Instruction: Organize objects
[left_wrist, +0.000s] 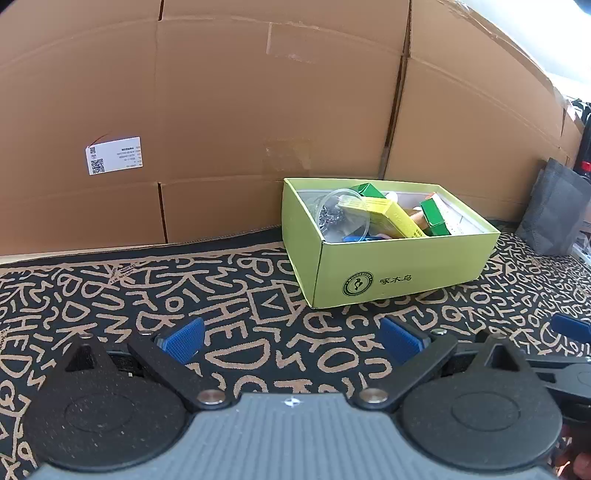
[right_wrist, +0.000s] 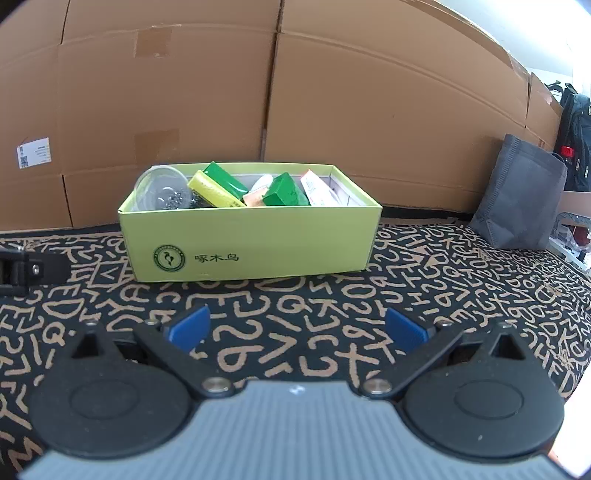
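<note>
A light green cardboard box (left_wrist: 402, 273) stands on the patterned mat by the cardboard wall; it also shows in the right wrist view (right_wrist: 258, 243). Inside lie a clear plastic cup (left_wrist: 341, 210) with dark bits, a yellow carton (left_wrist: 395, 216), green cartons (left_wrist: 436, 218) and other small packs. The cup (right_wrist: 162, 188), yellow carton (right_wrist: 216, 192) and green cartons (right_wrist: 284, 192) show from the right too. My left gripper (left_wrist: 291, 339) is open and empty, low over the mat, short of the box. My right gripper (right_wrist: 297, 330) is open and empty in front of the box.
Large cardboard boxes (left_wrist: 221, 110) form a wall behind the mat (right_wrist: 461, 280). A grey fabric bag (right_wrist: 517, 195) stands at the right by the wall. A black backpack (right_wrist: 576, 140) sits farther right. Part of the left gripper (right_wrist: 26, 269) shows at the right view's left edge.
</note>
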